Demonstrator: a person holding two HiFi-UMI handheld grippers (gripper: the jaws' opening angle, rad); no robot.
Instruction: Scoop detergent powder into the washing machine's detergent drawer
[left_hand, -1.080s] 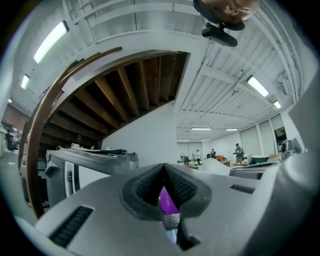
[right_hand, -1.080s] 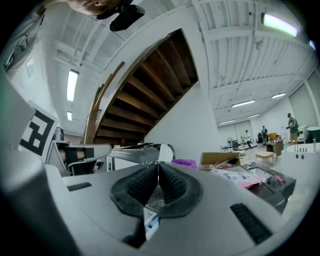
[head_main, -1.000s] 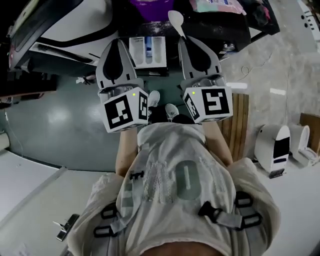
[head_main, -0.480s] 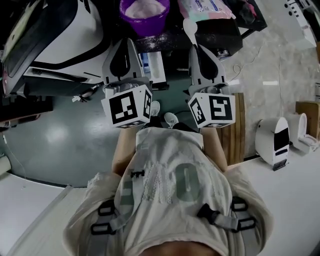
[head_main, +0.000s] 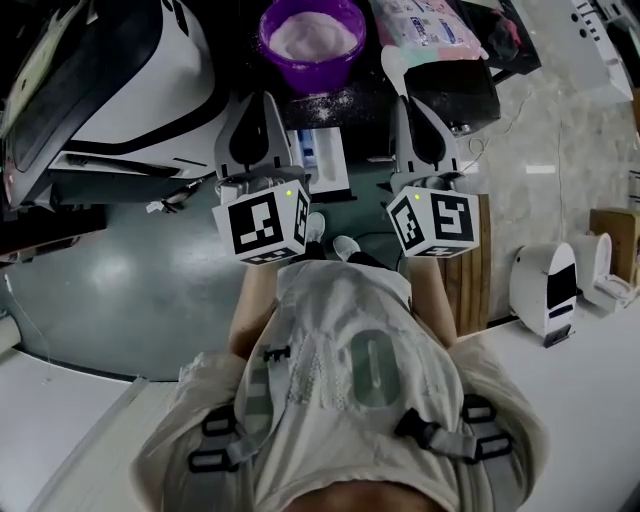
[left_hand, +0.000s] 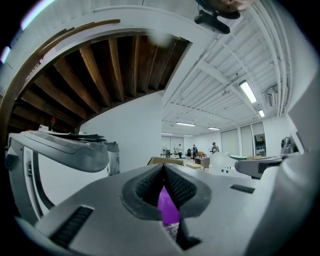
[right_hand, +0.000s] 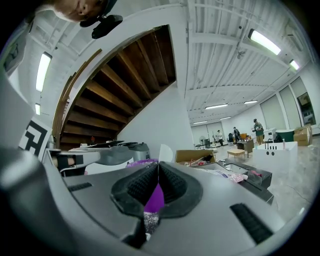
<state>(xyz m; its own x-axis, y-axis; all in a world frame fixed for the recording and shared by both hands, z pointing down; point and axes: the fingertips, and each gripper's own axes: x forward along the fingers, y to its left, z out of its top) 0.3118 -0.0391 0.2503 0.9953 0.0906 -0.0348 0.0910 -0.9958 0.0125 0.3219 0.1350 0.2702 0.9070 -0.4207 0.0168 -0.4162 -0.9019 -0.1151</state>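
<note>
Upper centre of frame: right gripper (head_main: 403, 100) clamped on a white plastic scoop (head_main: 394, 60) beside a purple plastic bowl (head_main: 315, 69) of white detergent powder (head_main: 313, 37); left gripper (head_main: 266, 98) closed, empty, left of the open white detergent drawer (head_main: 333, 165).

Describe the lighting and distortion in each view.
Head view: edges bend, the top is dim, though the purple tub shows clearly; soft sheen on the floor. Left gripper view: heavy fisheye, black corners, bright ceiling lamp. Right gripper view: same fisheye, glaring lamp strip, dark stair underside.

Purple tub (head_main: 312, 72) dead ahead, beyond drawer (head_main: 338, 168); washer (head_main: 120, 70) hems L; floor (head_main: 120, 250) lower-L open.
</note>
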